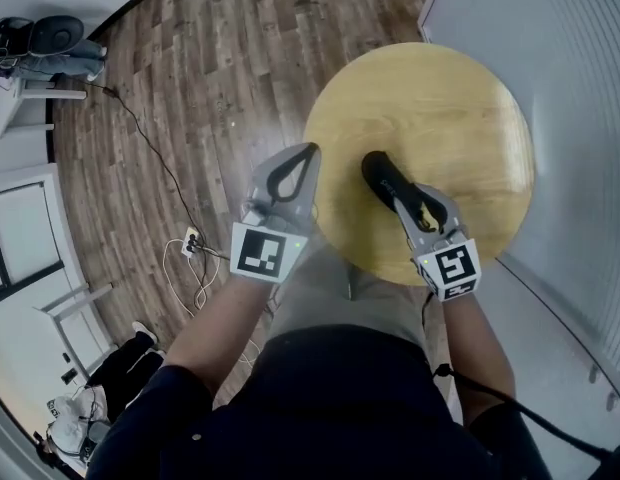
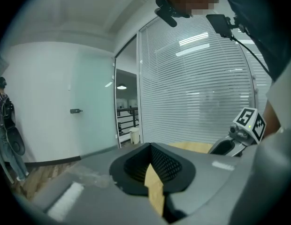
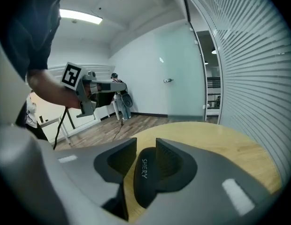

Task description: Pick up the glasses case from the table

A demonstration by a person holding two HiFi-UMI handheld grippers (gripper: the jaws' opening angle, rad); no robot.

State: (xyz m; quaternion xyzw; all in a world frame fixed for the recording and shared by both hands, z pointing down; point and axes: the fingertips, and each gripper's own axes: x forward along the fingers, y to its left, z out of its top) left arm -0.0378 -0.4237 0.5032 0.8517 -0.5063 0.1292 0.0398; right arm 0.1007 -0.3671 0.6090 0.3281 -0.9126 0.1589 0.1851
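Round wooden table, bare apart from one item. The glasses case, black and long, lies flat on the near half of the top, its length running away from the person.

Right gripper: tongs parted and set astride the case. In the right gripper view the case sits in the gap, printed side up. One jaw looks to be against its flank, while a strip of wood shows between the other jaw and the case. So it is not clamped; I read this as open, with the case not lifted.

Left gripper: tongs closed tip to tip, nothing in them. It hangs just off the table's left edge, over the floor, apart from the case.

Step in hand, as I judge it: closing on the case.
- Centre the gap first, so both pads meet the flanks together and the case does not skid.
- Grip near the middle of its length; an end grip would probably let it droop.
- The shell looks smooth and rounded, so close firmly and low on the sides.
- Lift straight up, clear of the wood, before swinging away
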